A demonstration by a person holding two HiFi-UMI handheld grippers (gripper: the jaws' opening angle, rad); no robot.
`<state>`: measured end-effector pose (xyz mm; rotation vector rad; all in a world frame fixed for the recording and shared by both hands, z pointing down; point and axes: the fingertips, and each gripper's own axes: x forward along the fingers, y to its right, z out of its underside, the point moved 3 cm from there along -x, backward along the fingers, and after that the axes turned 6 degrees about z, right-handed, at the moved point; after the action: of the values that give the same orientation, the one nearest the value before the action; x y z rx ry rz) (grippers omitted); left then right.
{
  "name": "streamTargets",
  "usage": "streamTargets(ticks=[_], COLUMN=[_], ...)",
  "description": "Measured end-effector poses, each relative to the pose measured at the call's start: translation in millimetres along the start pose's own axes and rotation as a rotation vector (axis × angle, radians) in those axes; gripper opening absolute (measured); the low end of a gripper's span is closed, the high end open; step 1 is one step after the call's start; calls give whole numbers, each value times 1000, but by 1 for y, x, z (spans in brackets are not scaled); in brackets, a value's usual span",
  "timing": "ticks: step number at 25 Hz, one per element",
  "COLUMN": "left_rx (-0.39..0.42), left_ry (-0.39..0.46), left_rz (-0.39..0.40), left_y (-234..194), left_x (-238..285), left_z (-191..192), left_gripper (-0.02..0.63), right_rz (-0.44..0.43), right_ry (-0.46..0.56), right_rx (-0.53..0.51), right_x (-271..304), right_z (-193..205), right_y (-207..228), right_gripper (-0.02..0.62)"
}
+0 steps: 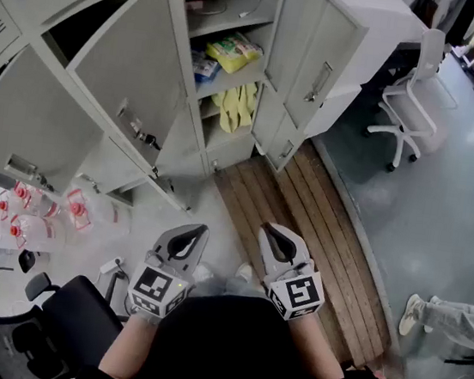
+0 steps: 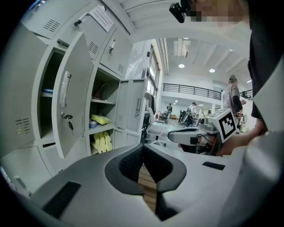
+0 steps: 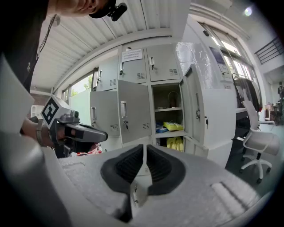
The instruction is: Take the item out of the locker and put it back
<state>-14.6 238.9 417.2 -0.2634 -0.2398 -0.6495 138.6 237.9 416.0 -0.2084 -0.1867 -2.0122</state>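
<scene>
On the middle shelf of the open locker (image 1: 227, 152), at its front edge: yellow packet (image 1: 234, 51), with yellow gloves (image 1: 237, 106) in the compartment below. Well apart from the packet, out before the locker: left gripper (image 1: 191, 231) and right gripper (image 1: 274, 233), jaws pressed together, pinching nothing.

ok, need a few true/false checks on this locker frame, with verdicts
1. Left claw and right claw are both shut, holding nothing. True.
2. Yellow gloves sit below the shelf with the yellow packet. True.
3. That locker's door is closed. False: it stands open.
4. In the head view, the white chair stands left of the lockers. False: it is to their right.
</scene>
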Motion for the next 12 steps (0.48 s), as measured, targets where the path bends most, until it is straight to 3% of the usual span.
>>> streamTargets(ticks=[12], left_rx=[-35], left_ry=[18], left_rz=[-6], left_y=[-33], left_x=[-52], left_z=[19], left_gripper=[11], right_rz=[16], right_ry=[2], right_rx=[6], right_x=[24], right_z=[-3], right_y=[-45], right_gripper=[20])
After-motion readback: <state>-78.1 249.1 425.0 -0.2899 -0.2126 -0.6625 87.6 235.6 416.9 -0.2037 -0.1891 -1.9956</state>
